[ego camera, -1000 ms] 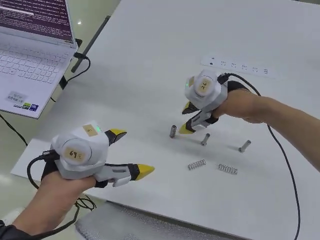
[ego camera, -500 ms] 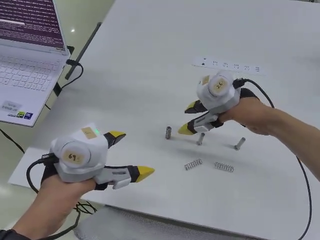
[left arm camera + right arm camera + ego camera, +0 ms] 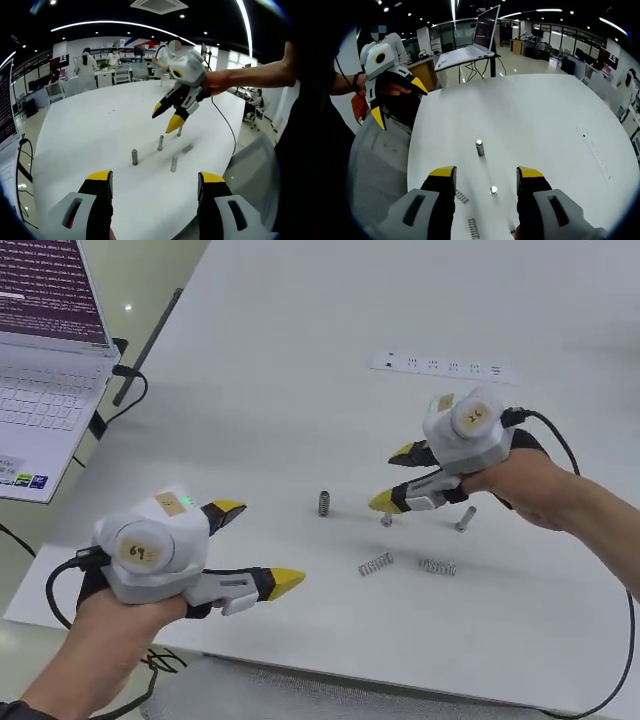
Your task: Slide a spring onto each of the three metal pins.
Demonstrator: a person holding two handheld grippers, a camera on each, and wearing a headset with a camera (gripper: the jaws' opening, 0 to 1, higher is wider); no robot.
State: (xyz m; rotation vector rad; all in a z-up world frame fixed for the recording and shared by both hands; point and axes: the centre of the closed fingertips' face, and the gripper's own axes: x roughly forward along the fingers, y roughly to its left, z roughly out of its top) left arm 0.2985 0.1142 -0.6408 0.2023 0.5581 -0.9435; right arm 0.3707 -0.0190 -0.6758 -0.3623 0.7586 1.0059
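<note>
Head view: right gripper point(image 3: 393, 477) spread, empty, lower tip just by middle pin point(image 3: 387, 520). Sprung pin point(image 3: 324, 503) beside it; loose springs point(image 3: 376, 563) toward the table point(image 3: 300, 360) near edge. Left gripper point(image 3: 257, 545) spread, empty.
Left gripper view: pins well ahead of the jaws.
Right gripper view: middle pin between the jaws.

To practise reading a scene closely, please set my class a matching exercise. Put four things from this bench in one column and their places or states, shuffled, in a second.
Things
1. pin furthest left in the head view
2. loose springs
3. power strip
4. left tool

Places or states
A. lying on their sides, on no pin
B. farthest from the person
C. upright, wearing a fitted spring
D. open, holding nothing

Pairs: 1-C, 2-A, 3-B, 4-D
</note>
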